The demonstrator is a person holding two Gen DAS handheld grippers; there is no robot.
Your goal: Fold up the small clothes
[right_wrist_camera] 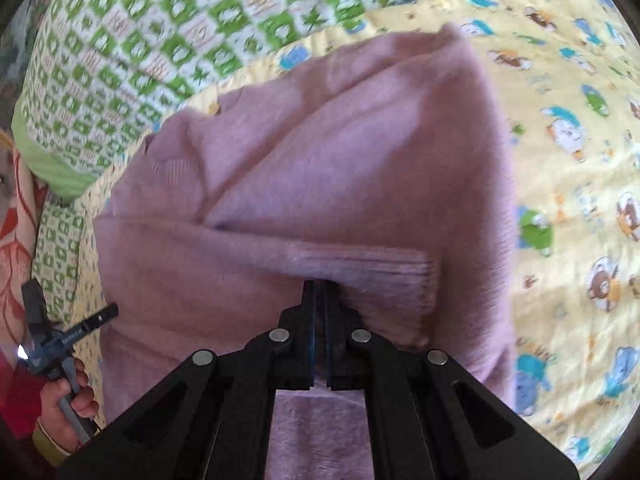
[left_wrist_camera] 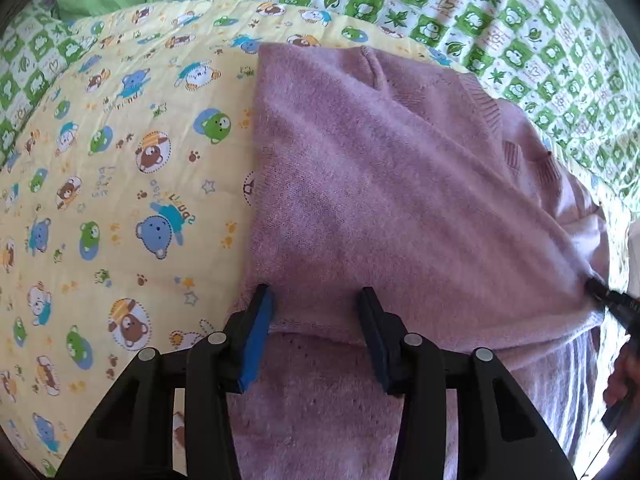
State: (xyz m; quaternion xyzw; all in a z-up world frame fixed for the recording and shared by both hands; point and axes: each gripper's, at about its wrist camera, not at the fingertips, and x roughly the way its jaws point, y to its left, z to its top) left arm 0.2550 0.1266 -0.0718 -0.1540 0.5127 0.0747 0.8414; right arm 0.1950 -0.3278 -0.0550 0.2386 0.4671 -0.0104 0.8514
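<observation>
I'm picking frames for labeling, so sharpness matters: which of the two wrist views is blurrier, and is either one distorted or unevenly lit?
Left wrist view: sharp, the pink sweater knit and the yellow cartoon sheet print read clearly. Right wrist view: softer, smeared on the green checkered quilt and the sweater's top edge. Both: fisheye bending with dark corners; bright patches at the edges.

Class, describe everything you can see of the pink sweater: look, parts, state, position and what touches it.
The sweater is a fuzzy, mauve-pink knit with ribbed bands at its edges. It lies partly folded on the yellow bear-print sheet, one layer lifted and pulled taut. The right tongs are shut on a ribbed edge, raising it. The left tongs are open, their pads astride the near part.
</observation>
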